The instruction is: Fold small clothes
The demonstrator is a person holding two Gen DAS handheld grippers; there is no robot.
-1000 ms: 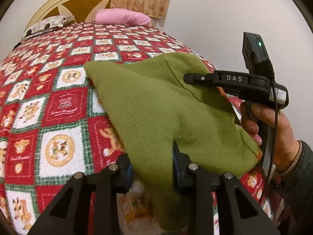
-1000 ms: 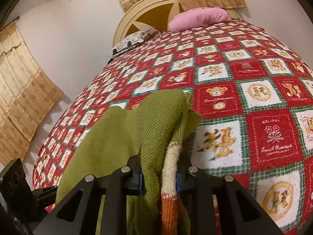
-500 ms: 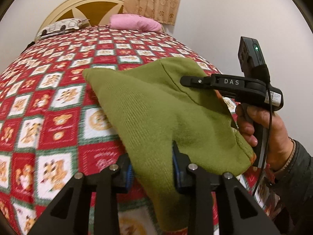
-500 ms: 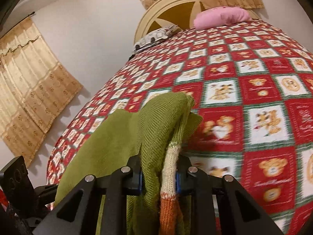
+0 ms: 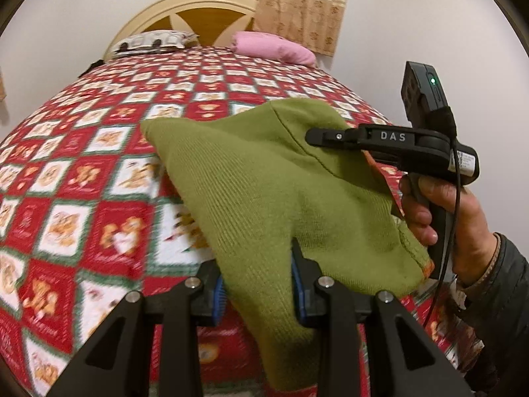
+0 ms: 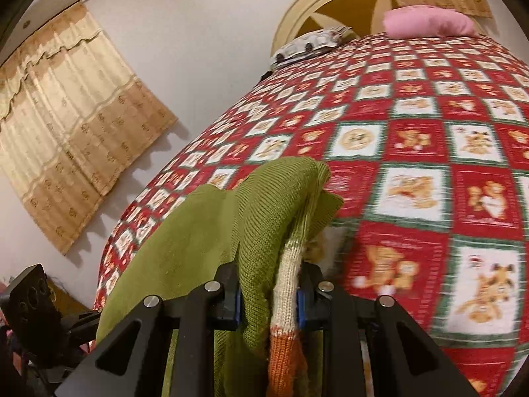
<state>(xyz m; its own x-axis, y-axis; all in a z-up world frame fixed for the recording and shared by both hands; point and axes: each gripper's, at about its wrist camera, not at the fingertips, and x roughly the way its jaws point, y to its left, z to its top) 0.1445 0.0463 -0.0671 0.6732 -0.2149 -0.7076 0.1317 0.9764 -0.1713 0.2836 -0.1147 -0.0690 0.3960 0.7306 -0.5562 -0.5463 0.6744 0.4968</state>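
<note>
A small green knitted sweater (image 5: pixel 264 185) with cream and orange trim hangs in the air above the bed, stretched between both grippers. My left gripper (image 5: pixel 258 292) is shut on one bunched edge of it at the bottom of the left wrist view. My right gripper (image 6: pixel 267 297) is shut on the other edge, where the green knit (image 6: pixel 271 205) and the cream and orange band are pinched together. From the left wrist view the right gripper's body (image 5: pixel 390 145) is seen at the right, with a hand (image 5: pixel 443 218) on its handle. Its fingertips are hidden by the cloth.
Below lies a bed with a red, white and green bear-patterned cover (image 5: pixel 82 172). At its head are a pink pillow (image 5: pixel 274 48), a patterned pillow (image 5: pixel 152 41) and a cream headboard (image 5: pixel 191 10). Beige curtains (image 6: pixel 69 115) hang on the wall by the bed's side.
Both grippers have carried the sweater sideways over the bed, keeping their hold. The bed's pattern has slid past in both views and more of the headboard and side wall shows.
</note>
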